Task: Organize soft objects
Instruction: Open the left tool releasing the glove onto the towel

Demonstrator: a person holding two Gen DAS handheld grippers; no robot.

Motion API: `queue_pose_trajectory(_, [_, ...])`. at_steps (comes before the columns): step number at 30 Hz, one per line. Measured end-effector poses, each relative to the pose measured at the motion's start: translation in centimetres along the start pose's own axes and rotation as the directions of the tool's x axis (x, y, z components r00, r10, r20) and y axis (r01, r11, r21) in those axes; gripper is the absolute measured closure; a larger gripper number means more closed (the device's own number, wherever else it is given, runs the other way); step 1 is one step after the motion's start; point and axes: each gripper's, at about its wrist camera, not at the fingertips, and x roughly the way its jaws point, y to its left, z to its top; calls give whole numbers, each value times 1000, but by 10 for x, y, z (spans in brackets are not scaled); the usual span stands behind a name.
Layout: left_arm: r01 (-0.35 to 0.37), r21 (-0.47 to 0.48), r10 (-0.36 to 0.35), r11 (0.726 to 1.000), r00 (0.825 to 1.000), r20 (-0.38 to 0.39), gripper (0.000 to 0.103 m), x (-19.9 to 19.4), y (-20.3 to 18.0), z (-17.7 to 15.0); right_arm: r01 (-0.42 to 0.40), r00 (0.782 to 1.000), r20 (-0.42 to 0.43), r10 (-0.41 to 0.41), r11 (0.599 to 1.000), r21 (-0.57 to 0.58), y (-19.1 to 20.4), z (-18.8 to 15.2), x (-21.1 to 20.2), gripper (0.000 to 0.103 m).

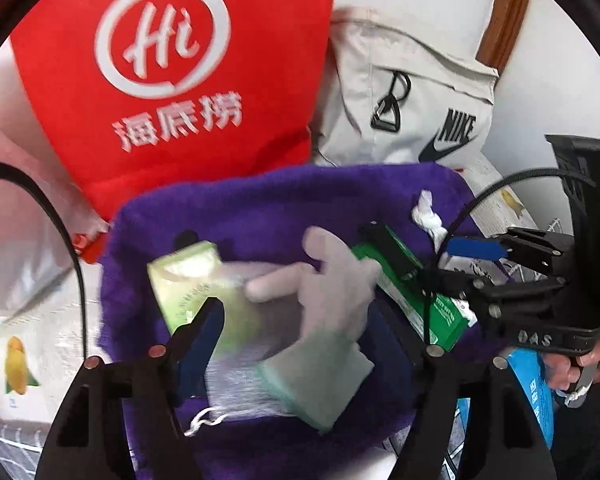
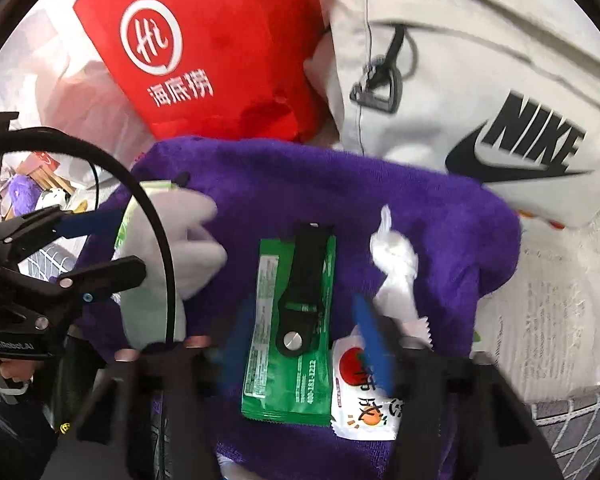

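While the left gripper (image 2: 100, 248) hangs released over the white glove (image 1: 320, 304) at the purple towel's (image 2: 340, 184) left edge, the right gripper (image 2: 300, 344), jaws parted, straddles the green packet (image 2: 268, 360) mid-towel.

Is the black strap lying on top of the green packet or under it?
On top: the black strap overlaps the green packet, hiding part of its print.

At centre frame, a pale grey rubber glove (image 1: 324, 320) is lying on a fuzzy purple towel (image 1: 260, 216), overlapping a light green tissue packet (image 1: 188, 280). A red fabric bag with white logo (image 1: 172, 80) is standing at upper left.
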Motion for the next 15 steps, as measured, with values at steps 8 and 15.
queue_pose_trajectory(8, [-55,-59,58,997,997,46,27,-32,13,5,30,998,48,-29,999,-30,18,4,-24,43])
queue_pose_trajectory(15, [-66,-59,73,996,989,129,27,-76,10,3,85,987,144,-75,994,-68,40,1,-76,40])
